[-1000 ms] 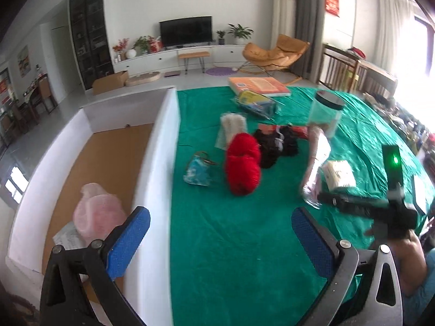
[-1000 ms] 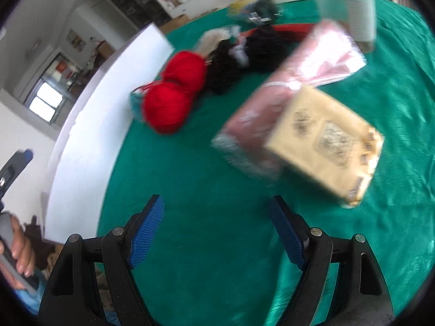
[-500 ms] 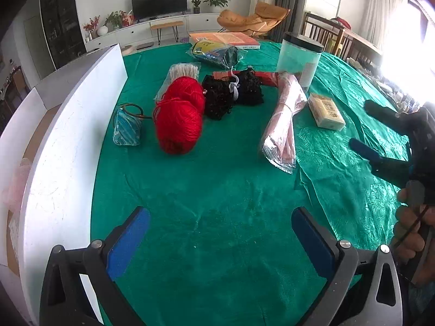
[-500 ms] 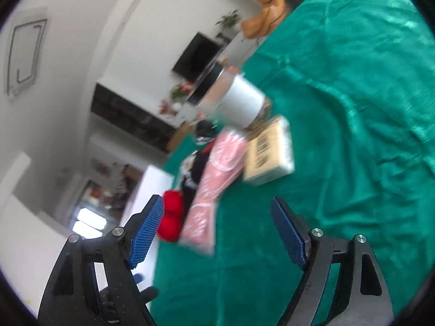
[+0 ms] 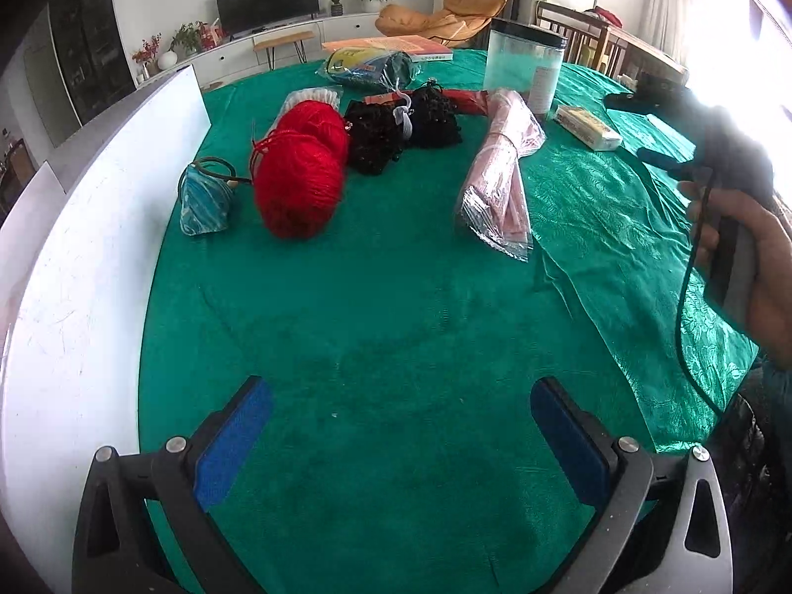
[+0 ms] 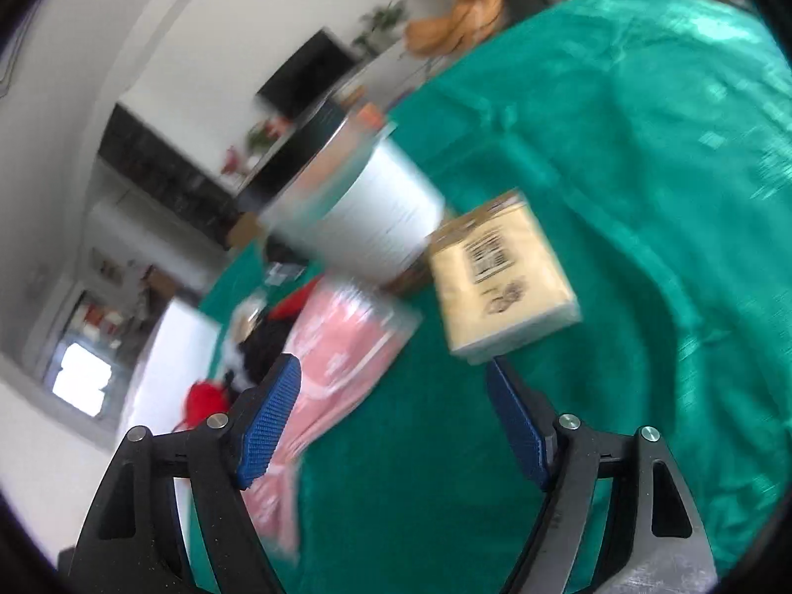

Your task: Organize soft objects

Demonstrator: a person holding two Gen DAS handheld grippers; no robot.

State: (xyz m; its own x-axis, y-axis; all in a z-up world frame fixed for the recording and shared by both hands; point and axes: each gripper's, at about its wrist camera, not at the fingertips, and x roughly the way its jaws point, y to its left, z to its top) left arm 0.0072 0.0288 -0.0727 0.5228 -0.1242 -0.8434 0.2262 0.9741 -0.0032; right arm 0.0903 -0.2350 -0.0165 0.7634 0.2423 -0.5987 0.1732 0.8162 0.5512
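Both grippers empty rn. My left gripper [image 5: 401, 416] sits low over bare green cloth [image 5: 396, 297], jaws spread wide, nothing between the pads. My right gripper [image 6: 393, 411] is also spread wide, tilted hard, w/ the cream tissue pack [image 6: 500, 272] just ahead of its right pad.

Soft stuff lies mid-table: two red yarn balls [image 5: 299, 168] touching, black knit bundle [image 5: 401, 133] just behind, teal pouch [image 5: 205, 198] near the white box wall [image 5: 79, 257], pink bagged cloth [image 5: 500, 178] to the right.

Risks as I see them:
- Right view is smeared, so depth on the tissue pack is a guess; closing now could clip a corner & flick it away.
- Clear jar [image 6: 366, 198] stands touching or nearly touching that pack; a sloppy reach prob knocks it over.
- Pink bag's film looks slick; a pinch on the edge may slip out.
- Yarn strand loose near the front ball; could snag & drag both.
- Cloth is wrinkled by the right side; low fingers may catch a fold.
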